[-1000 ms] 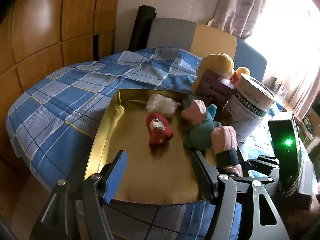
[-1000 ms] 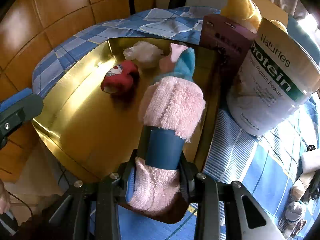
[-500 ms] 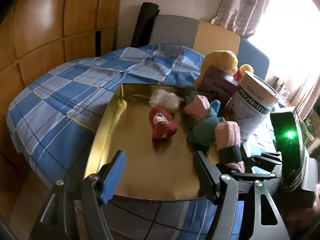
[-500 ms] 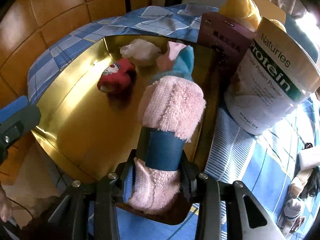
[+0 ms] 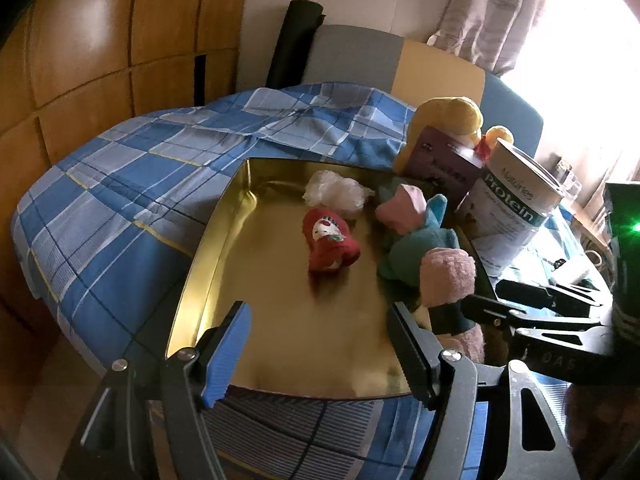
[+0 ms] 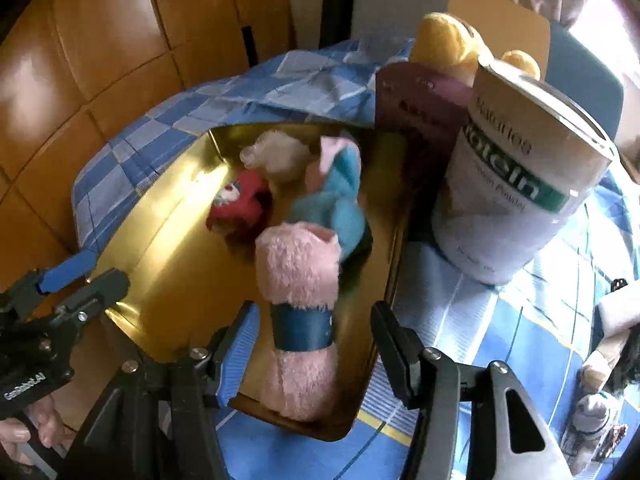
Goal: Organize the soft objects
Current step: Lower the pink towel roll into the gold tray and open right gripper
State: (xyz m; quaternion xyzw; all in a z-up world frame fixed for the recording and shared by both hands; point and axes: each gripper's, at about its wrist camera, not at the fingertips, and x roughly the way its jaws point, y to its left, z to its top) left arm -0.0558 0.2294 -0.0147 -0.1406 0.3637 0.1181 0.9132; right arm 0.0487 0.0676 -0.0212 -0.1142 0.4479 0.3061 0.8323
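A gold metal tray (image 5: 224, 240) (image 6: 168, 248) lies on the blue checked cloth. In it are a red sock roll (image 5: 330, 242) (image 6: 240, 206), a white fluffy bundle (image 5: 334, 192) (image 6: 280, 156) and a teal and pink soft toy (image 5: 416, 236) (image 6: 340, 192). A pink fluffy roll with a dark blue band (image 6: 302, 308) (image 5: 448, 280) stands between the spread fingers of my right gripper (image 6: 316, 328), at the tray's near right edge. The jaws are open and apart from it. My left gripper (image 5: 320, 344) is open and empty over the tray's near edge.
A white protein powder can (image 5: 516, 212) (image 6: 520, 184) and a purple box (image 5: 444, 164) (image 6: 416, 100) stand right of the tray. A yellow plush toy (image 5: 452, 116) (image 6: 452, 44) sits behind them. A wooden wall is on the left. Small items lie at far right.
My right gripper has opened and let go of the pink roll, which now stands free in the tray's corner. The left gripper has drawn back slightly.
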